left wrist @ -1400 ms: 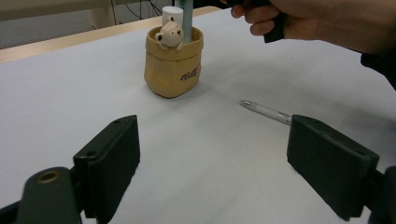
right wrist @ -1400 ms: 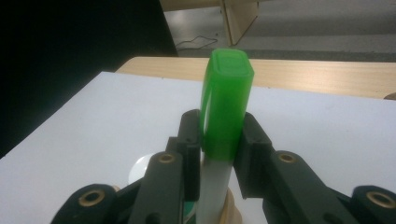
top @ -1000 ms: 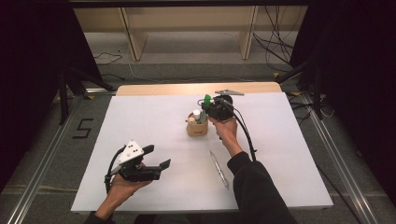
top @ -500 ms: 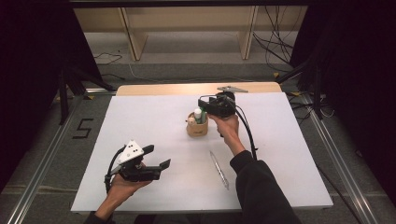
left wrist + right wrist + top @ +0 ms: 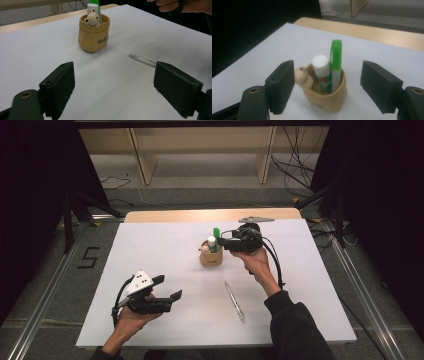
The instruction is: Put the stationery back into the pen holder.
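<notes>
Lower ends of green marker (image 5: 336,65) & glue stick (image 5: 321,71) hidden inside tan pouch (image 5: 329,100). Pouch lettering blurred in right gripper view, too small from high view. Pen (image 5: 143,60), right of pouch, has back end hidden behind left gripper's jaw. Right hand (image 5: 180,5) cut off at top edge.

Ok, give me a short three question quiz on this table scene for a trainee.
1. True or false: the pen lies flat on the table.
2. Which stands in the pouch? A) scissors B) a green marker C) a spoon
3. Are the right gripper jaws open or shut?

Key: 1 true. 2 B, beside a glue stick. 3 open, having just been opening, nothing pressed between them.
</notes>
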Tool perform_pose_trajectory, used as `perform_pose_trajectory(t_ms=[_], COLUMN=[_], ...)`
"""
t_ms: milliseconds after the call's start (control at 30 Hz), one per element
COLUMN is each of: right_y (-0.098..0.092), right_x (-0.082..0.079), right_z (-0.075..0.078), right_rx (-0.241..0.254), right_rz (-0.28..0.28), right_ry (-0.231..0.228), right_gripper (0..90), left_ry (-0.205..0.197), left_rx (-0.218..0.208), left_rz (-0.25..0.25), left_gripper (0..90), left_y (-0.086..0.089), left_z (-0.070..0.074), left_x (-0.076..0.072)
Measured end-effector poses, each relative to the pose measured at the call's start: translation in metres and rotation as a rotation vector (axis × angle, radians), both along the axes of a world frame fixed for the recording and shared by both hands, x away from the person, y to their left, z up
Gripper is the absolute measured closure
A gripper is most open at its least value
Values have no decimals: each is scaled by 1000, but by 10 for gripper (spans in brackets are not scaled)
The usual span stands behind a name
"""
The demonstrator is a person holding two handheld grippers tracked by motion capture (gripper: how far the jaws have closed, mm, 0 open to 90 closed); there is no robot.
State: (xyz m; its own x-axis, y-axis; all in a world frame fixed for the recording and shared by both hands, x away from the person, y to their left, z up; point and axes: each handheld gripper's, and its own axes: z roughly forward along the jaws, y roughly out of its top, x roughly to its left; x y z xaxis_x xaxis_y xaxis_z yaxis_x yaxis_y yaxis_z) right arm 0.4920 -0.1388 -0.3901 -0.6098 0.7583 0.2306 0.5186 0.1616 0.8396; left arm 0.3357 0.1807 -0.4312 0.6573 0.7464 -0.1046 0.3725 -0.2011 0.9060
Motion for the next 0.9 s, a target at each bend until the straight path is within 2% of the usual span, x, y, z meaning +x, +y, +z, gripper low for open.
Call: perform_pose_trajectory(t_ms=[133,267,333,433,600,767,900], right_y=[-5,-6,-7,-9,-10,-8,-3], right_x=[-14,-29,-36,-44,-54,-64,-71], right_z=[-1,-6,-9,-15,-23,-28,-33], right_rx=[-17,-67,-79,-69,-122,-209,-290], right_rz=[41,69,76,81,91,105,141], right_ry=[26,49,52,62,96,107,135], right_gripper=[277,274,274,269,230,220,225], left_ry=[1,0,1,2,-4,-5,-4], left_rx=[-3,-4,-1,4,-10,-10,-13], left_rz=[4,6,4,2,1,-1,-1], left_gripper=[166,166,166,166,166,164,163], left_y=[0,0,0,0,2,2,3], left_z=[0,0,-1,-1,1,1,1], left_x=[0,0,0,1,0,-1,-1])
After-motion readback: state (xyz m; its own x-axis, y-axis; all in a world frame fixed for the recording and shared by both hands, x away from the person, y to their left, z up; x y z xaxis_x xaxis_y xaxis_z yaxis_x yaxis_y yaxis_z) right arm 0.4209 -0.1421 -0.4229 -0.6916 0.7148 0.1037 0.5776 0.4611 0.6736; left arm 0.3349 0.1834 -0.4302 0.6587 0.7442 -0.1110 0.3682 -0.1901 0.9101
